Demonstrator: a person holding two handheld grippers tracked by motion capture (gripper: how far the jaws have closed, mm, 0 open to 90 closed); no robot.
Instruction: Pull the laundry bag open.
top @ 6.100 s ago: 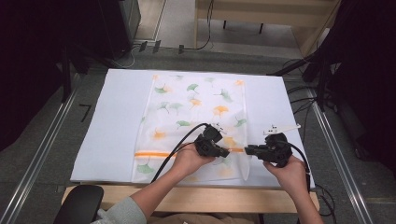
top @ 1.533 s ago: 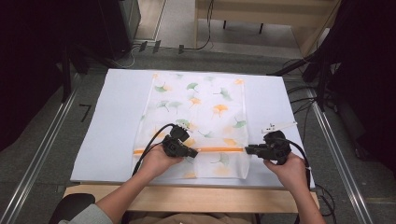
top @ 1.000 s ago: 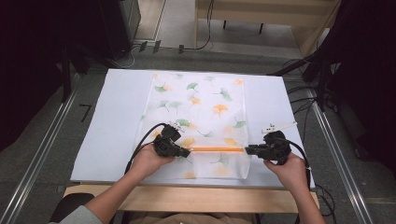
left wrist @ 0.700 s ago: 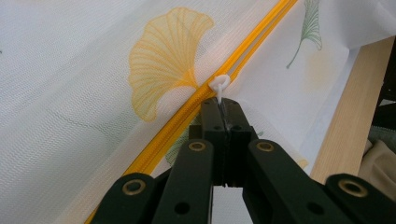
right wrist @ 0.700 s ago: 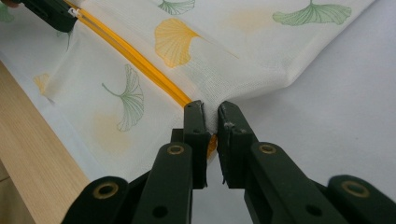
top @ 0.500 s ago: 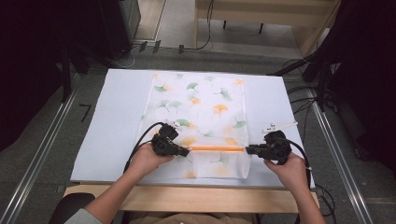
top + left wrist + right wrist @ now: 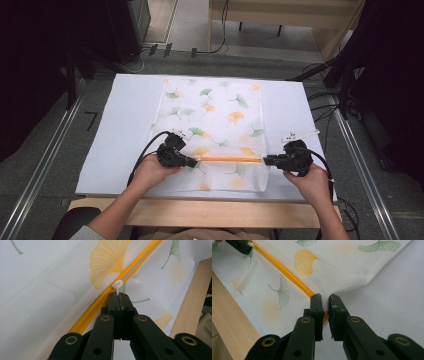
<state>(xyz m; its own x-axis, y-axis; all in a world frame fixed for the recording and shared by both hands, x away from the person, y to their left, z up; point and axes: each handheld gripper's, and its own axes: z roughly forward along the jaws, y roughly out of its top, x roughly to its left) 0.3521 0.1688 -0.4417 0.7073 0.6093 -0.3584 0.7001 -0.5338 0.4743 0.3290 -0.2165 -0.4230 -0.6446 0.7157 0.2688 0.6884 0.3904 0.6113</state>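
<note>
Leftward along the orange zipper, left gripper has dragged the white pull, fingers clamped; right gripper pinches the bag's edge.

Matt mesh cloth bag, glossy orange plastic zipper.

We see mesh zipper bag flat on sheet covering surface. Zipper runs across bag's near end. Left gripper at zipper's left end, on zipper pull; right gripper at bag's right edge, zipper's other end.
</note>
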